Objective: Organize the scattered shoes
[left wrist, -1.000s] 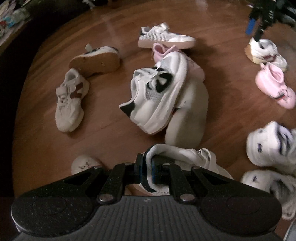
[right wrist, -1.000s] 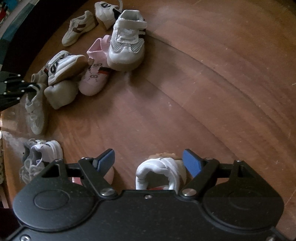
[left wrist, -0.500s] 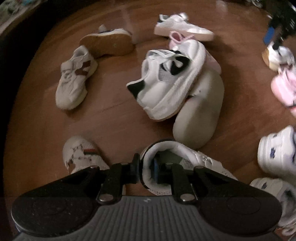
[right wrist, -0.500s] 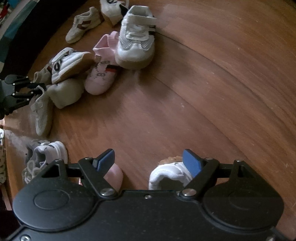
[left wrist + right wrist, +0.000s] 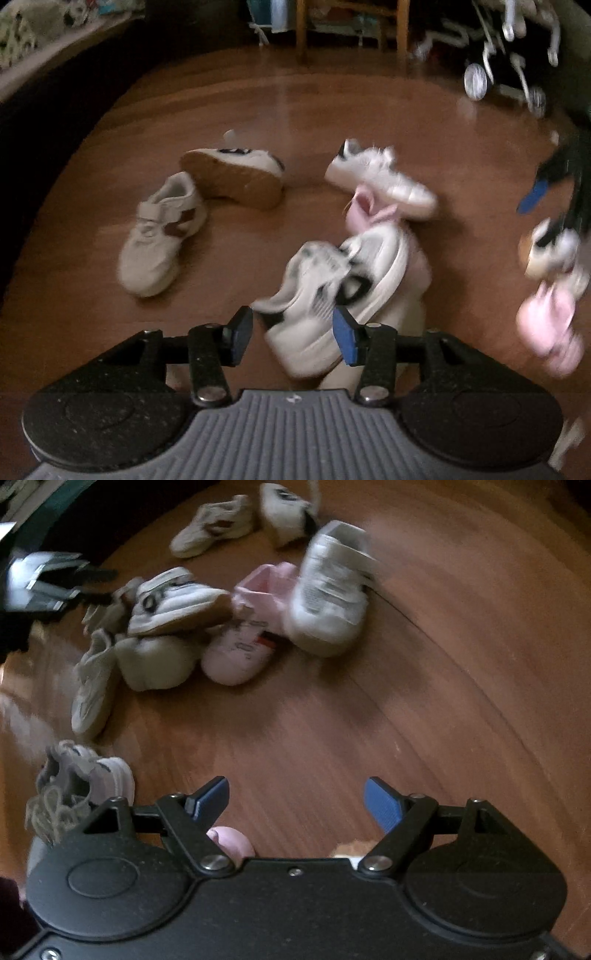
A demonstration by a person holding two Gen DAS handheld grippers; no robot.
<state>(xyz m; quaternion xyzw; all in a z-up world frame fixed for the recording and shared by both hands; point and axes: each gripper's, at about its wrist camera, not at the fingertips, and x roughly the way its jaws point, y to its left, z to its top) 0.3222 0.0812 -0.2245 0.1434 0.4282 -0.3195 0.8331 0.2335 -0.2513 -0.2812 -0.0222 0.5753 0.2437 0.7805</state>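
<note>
My left claw now gapes empty, having let go the white shoe it pinched a moment ago; right claw gapes empty too; ahead of both, shoes lie heaped on the floor; sorting remains.

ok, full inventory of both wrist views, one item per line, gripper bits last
cream sneaker: 1, brown N mark, floor left, upright
tan-soled sneaker: 1, on its side behind it
white strap sneaker: 1, floor centre-back
pink shoe: 1, between strap sneaker and pile
white-black sneaker: 1, tilted atop pile
grey laced sneaker: 1, right view, lower left
stroller: 1, back right
chair legs: wooden, back centre
wood floor: brown
left gripper: open, blue pads, empty
right gripper: open, empty
</note>
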